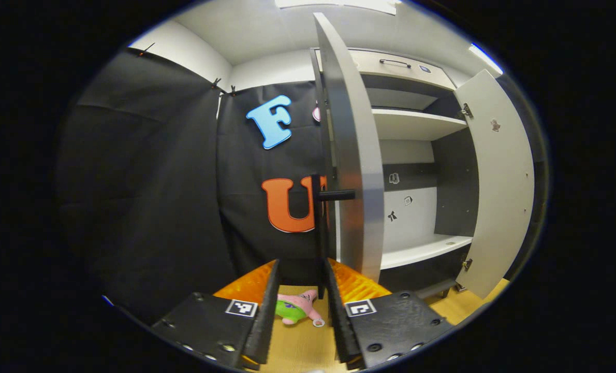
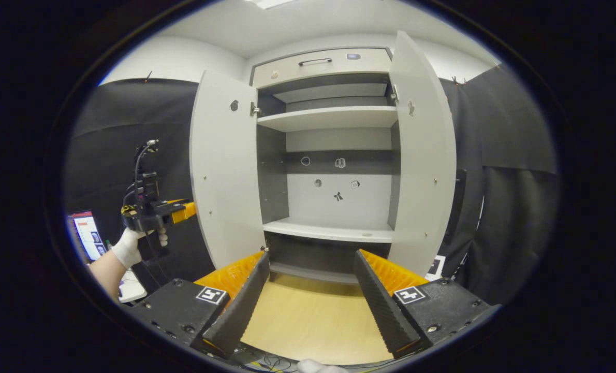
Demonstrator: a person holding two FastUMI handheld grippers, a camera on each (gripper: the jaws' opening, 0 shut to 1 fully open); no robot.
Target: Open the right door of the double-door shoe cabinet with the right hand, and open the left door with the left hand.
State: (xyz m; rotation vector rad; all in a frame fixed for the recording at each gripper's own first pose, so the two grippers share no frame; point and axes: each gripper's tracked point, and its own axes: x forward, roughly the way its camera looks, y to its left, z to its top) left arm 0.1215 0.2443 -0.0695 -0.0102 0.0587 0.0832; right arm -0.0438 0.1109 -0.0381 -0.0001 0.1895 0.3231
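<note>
- Right gripper [image 2: 308, 298], nearest the lens in the right gripper view: jaws spread wide with only bare floor [image 2: 313, 321] between them; it grasps nothing and stands back from the cabinet.
- Left gripper [image 1: 300, 305], foreground of the left gripper view: jaws parted, with the lower end of the left door's bar handle [image 1: 318, 233] standing in the gap; whether either finger touches the bar cannot be told. In the right gripper view the same tool [image 2: 178, 210] is seen farther off, held in a gloved hand [image 2: 132, 243] just beside the left door's outer face.
- Shoe cabinet [image 2: 334, 129]: tall, rigid, with pale shelves, dark inner walls and a closed drawer [image 2: 318, 65] on top; probably heavy and unlikely to shift when a door is pulled.
- Left door [image 2: 225, 166]: swung well out, seen edge-on in the left gripper view. A stiff flat panel on hinges, likely light to swing, its face smooth and offering no grip.
- Right door [image 2: 422, 155]: likewise open wide; both doors appear opened.
- Bar handle: slim, rigid, upright, on a short post; judged the proper place to take hold, jaws closing across it.
- Plush toy [image 1: 297, 308]: small, soft, lying on the floor beyond the left fingers.
</note>
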